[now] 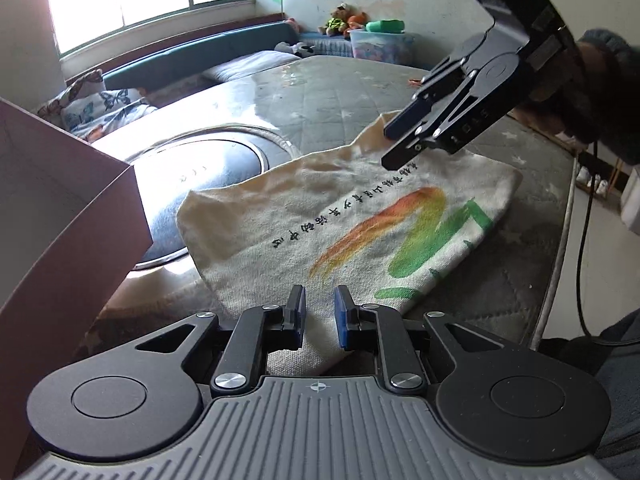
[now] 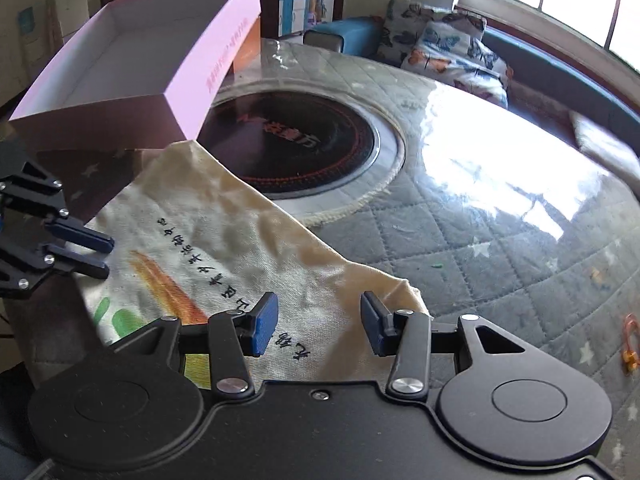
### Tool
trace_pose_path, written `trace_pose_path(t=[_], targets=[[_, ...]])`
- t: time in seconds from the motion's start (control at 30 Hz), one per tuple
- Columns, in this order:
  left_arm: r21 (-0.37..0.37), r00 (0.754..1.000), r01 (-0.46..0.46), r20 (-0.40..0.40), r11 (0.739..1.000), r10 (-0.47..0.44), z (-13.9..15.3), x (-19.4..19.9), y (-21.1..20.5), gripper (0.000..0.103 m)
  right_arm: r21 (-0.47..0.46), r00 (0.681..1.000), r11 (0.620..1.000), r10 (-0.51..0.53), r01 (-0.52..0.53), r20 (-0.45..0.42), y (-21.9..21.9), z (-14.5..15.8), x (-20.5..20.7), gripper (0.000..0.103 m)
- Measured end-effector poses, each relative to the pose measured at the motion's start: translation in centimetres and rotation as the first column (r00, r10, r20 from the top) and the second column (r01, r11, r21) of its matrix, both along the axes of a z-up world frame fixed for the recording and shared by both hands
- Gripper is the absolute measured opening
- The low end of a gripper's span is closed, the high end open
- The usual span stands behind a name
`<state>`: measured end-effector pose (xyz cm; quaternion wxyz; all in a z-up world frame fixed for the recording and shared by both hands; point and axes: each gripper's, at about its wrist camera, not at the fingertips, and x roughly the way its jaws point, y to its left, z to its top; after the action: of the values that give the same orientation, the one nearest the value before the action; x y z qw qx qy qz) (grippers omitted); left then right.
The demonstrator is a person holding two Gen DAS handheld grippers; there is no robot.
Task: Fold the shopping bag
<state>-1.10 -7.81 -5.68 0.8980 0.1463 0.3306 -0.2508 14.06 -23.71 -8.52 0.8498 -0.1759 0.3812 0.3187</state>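
A cream canvas shopping bag (image 1: 360, 220) with an orange and green print and a line of black characters lies flat on the quilted table. In the left wrist view my left gripper (image 1: 319, 292) hovers over the bag's near edge, its blue pads a narrow gap apart with nothing between them. My right gripper (image 1: 388, 146) hangs over the bag's far edge, held by a gloved hand. In the right wrist view the right gripper (image 2: 319, 300) stands wide open above a corner of the bag (image 2: 240, 248). The left gripper (image 2: 107, 257) sits at that bag's left edge.
An open pink cardboard box (image 2: 192, 76) stands right behind the bag. A round black cooktop (image 2: 296, 148) is set into the table beside it. A small orange clip (image 2: 630, 340) lies at the right. The table's edge (image 1: 560, 216) runs close to the bag's right side.
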Motion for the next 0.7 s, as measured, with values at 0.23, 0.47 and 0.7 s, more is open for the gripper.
trace_pose_path(t=[0.23, 0.47, 0.7], targets=[[-0.001, 1.0, -0.003, 0.013, 1.0, 0.003, 1.3, -1.0, -0.8, 0.018, -0.029, 0.998, 0.999, 0.021, -0.019, 0.052, 0.9, 1.3, -0.1, 0.047], [-0.039, 0.998, -0.055, -0.006, 0.998, 0.055, 1.6, -1.7, -0.2, 0.021, -0.064, 0.999, 0.997, 0.035, -0.033, 0.026, 2.6, 0.5, 2.7, 0.049], [-0.077, 0.993, -0.103, -0.072, 0.992, 0.097, 1.6, -2.5, 0.2, 0.021, -0.028, 0.996, 0.999, 0.018, -0.02, -0.09, 1.7, 0.1, 4.9, 0.049]])
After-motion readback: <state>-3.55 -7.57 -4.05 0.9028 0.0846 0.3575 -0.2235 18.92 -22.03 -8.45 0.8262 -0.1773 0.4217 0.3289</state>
